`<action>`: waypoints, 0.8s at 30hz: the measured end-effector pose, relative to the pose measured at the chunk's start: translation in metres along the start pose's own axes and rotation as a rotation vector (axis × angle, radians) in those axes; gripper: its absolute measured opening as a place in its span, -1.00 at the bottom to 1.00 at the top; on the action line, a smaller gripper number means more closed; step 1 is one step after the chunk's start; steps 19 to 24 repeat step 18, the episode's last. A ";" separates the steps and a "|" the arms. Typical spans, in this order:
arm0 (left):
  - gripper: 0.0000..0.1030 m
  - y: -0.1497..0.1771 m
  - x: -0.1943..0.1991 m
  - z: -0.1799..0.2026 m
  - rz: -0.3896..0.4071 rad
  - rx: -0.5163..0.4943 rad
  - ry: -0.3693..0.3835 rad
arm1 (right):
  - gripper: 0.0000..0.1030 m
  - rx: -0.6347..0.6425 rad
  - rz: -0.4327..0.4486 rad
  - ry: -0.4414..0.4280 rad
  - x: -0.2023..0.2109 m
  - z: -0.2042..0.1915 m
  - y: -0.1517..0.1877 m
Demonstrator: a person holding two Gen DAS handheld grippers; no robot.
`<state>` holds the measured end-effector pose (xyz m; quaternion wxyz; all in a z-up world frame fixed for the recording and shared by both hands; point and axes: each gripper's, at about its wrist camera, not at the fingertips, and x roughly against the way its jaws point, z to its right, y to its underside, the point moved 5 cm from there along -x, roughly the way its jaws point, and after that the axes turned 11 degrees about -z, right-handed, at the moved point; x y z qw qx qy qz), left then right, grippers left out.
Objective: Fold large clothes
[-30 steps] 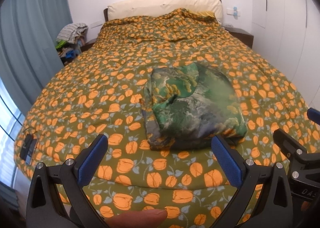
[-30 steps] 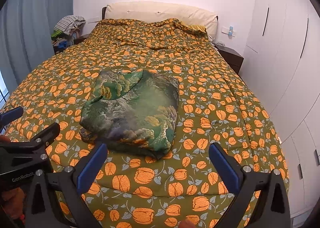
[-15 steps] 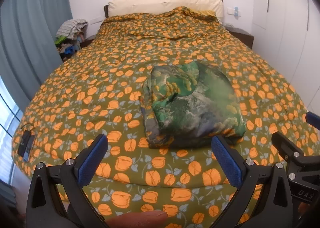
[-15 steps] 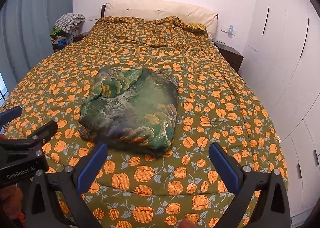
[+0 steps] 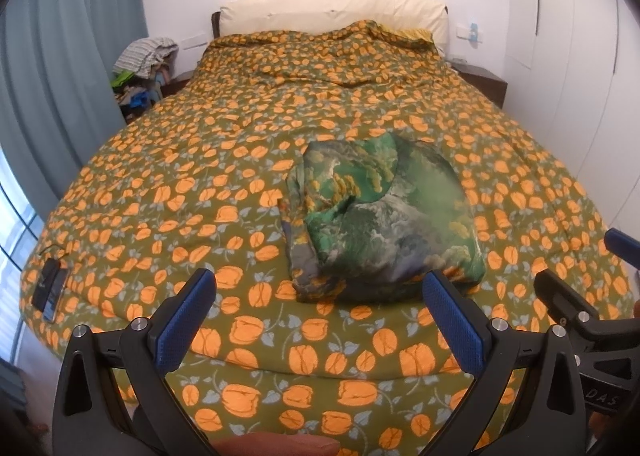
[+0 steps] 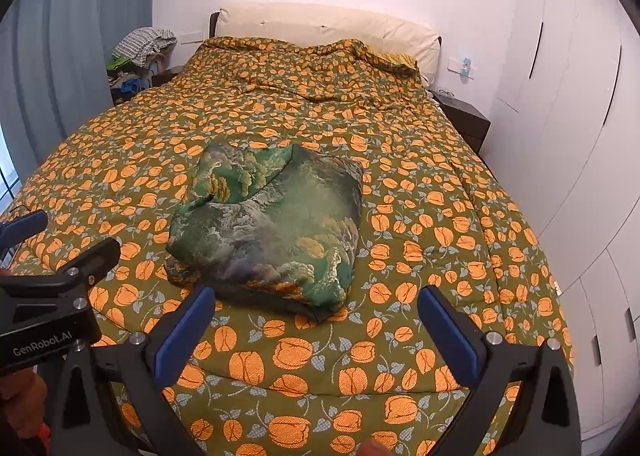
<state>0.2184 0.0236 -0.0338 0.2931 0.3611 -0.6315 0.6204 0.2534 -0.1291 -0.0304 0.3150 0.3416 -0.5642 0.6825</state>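
Note:
A green garment with a landscape print [image 5: 380, 215] [image 6: 272, 223] lies folded into a thick rectangle on the bed, near its foot. My left gripper [image 5: 320, 316] hovers over the foot edge, open, with nothing between its blue pads; the garment sits just beyond them, untouched. My right gripper [image 6: 316, 328] is open too, held back from the garment's near edge. Each gripper shows at the side of the other's view: the right one [image 5: 580, 308] and the left one [image 6: 60, 280].
The bed carries an olive duvet with orange flowers [image 5: 200, 175] [image 6: 440, 195] and a cream headboard [image 6: 320, 27]. A dark phone [image 5: 50, 288] lies at the bed's left edge. Clothes pile [image 5: 144, 55] by the curtain, a nightstand [image 6: 464, 119] and white wardrobes [image 6: 580, 135] on the right.
Both grippers have drawn back a little from the bed, so the garment looks slightly farther away. The garment has not moved and both grippers stay open.

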 end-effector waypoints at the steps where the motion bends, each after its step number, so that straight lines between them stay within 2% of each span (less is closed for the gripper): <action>1: 0.99 -0.001 0.001 -0.001 0.001 0.002 0.000 | 1.00 0.000 -0.002 -0.002 0.000 -0.001 0.000; 12: 0.99 -0.002 0.003 -0.002 0.008 0.015 0.010 | 1.00 -0.007 -0.001 0.005 0.002 0.004 -0.001; 17: 0.99 -0.003 0.005 -0.002 0.027 0.010 -0.019 | 1.00 -0.011 0.000 0.005 0.001 0.005 0.000; 24: 0.99 -0.003 0.005 -0.001 0.026 0.005 -0.017 | 1.00 -0.012 0.000 0.005 0.001 0.005 0.000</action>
